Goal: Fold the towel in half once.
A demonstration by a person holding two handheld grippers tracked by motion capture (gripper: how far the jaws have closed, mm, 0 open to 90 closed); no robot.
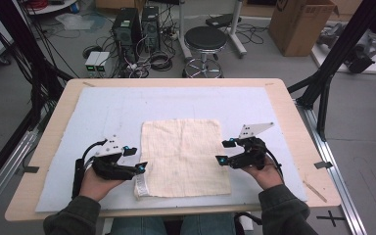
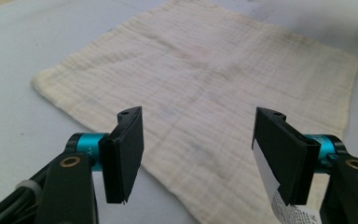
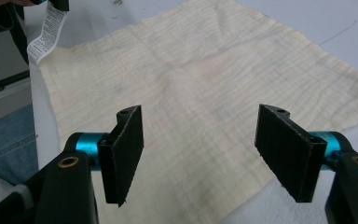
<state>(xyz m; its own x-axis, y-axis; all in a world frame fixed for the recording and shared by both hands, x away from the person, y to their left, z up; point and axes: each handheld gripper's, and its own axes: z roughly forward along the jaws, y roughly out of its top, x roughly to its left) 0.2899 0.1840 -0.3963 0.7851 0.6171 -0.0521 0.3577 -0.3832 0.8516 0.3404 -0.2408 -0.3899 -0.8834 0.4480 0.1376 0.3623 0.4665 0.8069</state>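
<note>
I take the cream cloth (image 1: pixel 183 156) as my landmark. Under it the pale mat (image 1: pixel 103 107) covers most of the wooden table (image 1: pixel 293 112), and the cloth lies flat and fully spread at the mat's middle, nearer my edge than the far one. I read that as laid out ready for folding: every side is free to be picked up.

My left gripper (image 1: pixel 134 159) sits just off the cloth's left edge, close to the near left corner where the care label (image 1: pixel 141 184) sticks out. Its jaws stand wide apart with nothing between them; in the left gripper view the cloth simply runs on below the pads. My right gripper (image 1: pixel 225 152) mirrors it at the cloth's right edge, likewise wide and empty.

Both point inward across the cloth at matching spots, so I judge I'm placed to take opposite edges together, which should keep the fold square. The label is small and limp; it may snag.
</note>
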